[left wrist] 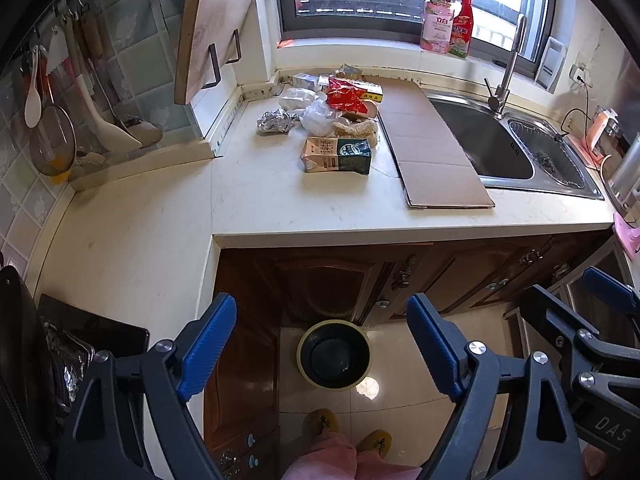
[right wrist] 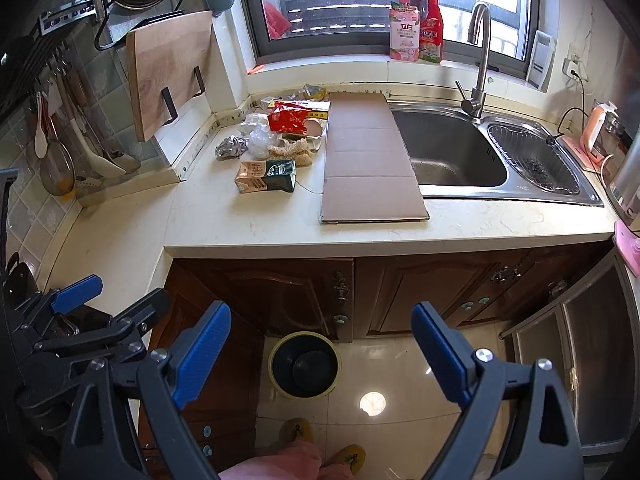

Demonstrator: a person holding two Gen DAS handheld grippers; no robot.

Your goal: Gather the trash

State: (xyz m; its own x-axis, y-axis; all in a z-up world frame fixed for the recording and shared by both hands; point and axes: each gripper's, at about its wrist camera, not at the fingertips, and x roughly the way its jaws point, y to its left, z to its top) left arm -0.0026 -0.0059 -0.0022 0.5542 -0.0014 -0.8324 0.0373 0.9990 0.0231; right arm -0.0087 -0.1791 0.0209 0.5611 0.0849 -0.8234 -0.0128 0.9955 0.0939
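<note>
Currently both grippers hover over the floor in front of the cabinets, each pointed steeply downward. Left gripper (left wrist: pixel 322 344): jaws spread wide, blue pads (left wrist: pixel 208 344) well apart, nothing between them; seen through the gap, at lower centre of the left wrist view, is the trash bin (left wrist: pixel 335 354), a round dark pail with a pale rim standing on the glossy floor tile just before the brown cabinet doors (left wrist: pixel 340 280). Right gripper (right wrist: pixel 322 348): jaws likewise wide and empty, the same bin lying between its pads in the lower centre of the right wrist view. Each gripper shows at the edge of the other's frame, the right one at lower right of the left view, the left one at lower left of the right view. Trash pile (left wrist: pixel 332 112) sits on the pale countertop (left wrist: pixel 280 200) in the upper centre of the left view, close to the back corner under the window: a red wrapper (left wrist: pixel 346 96), a crumpled foil ball (left wrist: pixel 276 122), clear plastic bag (left wrist: pixel 318 118), a tan-and-green carton (left wrist: pixel 336 156) lying on its side nearest the counter edge, and a fuzzy beige scrap (left wrist: pixel 360 130). Just right of the pile a flat strip of cardboard (left wrist: pixel 432 140) lies on the counter, its right edge overlapping the steel sink (left wrist: pixel 492 148). A wooden cutting board (left wrist: pixel 212 28) hangs upright at upper left. Two yellow slippers (left wrist: pixel 348 432) and a pink trouser leg (left wrist: pixel 328 460) show at bottom centre.
</note>
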